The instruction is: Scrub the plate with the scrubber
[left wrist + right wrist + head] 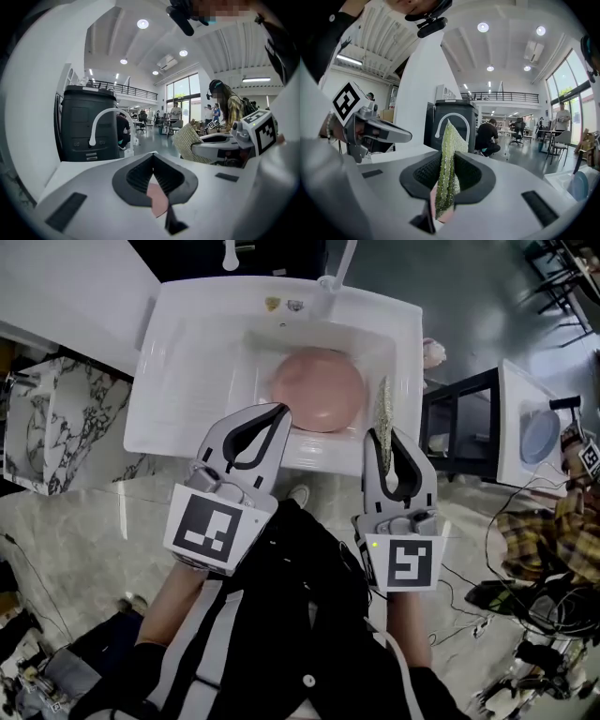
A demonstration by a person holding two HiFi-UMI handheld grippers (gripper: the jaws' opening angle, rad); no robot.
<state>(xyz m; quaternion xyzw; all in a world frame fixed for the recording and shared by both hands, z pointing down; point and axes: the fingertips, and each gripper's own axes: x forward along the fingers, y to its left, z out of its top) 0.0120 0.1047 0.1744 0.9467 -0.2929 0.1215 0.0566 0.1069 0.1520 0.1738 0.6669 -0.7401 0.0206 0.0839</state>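
From here I lose part of the pink plate's (319, 390) near rim behind the left gripper (279, 412), the scrubber's (382, 404) lower half between the right gripper's (382, 435) jaws, and the faucet (341, 266) past the top edge.

**Two Grippers Held Out in Front**

The person held a gripper in each hand, with the left arm (173, 601) and right arm (410, 615) reaching forward side by side. The left gripper (279, 412) leaned a little toward the other one. Its jaws were closed tight with nothing in them. The right gripper (382, 437) pointed straight ahead. Its jaws squeezed the scrubber (383, 407), which stuck out past the tips.
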